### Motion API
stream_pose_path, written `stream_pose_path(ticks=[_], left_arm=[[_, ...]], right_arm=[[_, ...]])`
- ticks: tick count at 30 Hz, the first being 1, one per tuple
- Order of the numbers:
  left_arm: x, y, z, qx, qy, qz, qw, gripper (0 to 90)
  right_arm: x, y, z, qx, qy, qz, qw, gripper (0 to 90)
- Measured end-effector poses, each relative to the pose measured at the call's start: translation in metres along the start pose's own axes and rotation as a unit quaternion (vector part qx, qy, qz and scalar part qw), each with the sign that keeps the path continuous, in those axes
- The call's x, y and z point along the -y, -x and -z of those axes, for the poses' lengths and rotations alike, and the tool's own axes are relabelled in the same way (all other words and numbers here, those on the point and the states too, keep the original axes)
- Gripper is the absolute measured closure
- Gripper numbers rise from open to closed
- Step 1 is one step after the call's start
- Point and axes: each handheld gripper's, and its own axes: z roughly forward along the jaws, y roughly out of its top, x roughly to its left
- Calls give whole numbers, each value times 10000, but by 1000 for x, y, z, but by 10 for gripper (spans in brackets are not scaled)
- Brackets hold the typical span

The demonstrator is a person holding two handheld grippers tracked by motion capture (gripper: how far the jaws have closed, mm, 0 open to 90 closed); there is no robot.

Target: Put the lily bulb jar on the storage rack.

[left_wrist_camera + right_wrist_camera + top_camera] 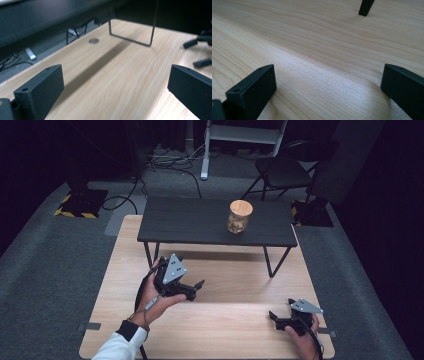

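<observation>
Both grippers, left (196, 289) and right (274, 318), gape wide, empty, near side of dark bench (200, 222); high view alone shows jar (240, 216).

— What am I working on?
— My light wooden table (215, 320), with a low black shelf (200, 222) standing on thin metal legs at its far half.
— Anything on it?
— A cork-lidded glass jar (240, 217), upright near its right end.
</observation>
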Motion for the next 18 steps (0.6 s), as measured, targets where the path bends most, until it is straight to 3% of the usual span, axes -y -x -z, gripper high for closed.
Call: stream_pose_path(ticks=[8,12,18], left_arm=[[42,14,-9,-30,-295,86,9995,6],[65,16,-11,75,-315,209,9993,5],[86,20,-18,57,-583,341,9977,6]], right_arm=[[0,0,0,-3,1,4,10000,0],[0,0,0,-3,1,4,10000,0],[0,0,0,-3,1,4,10000,0]])
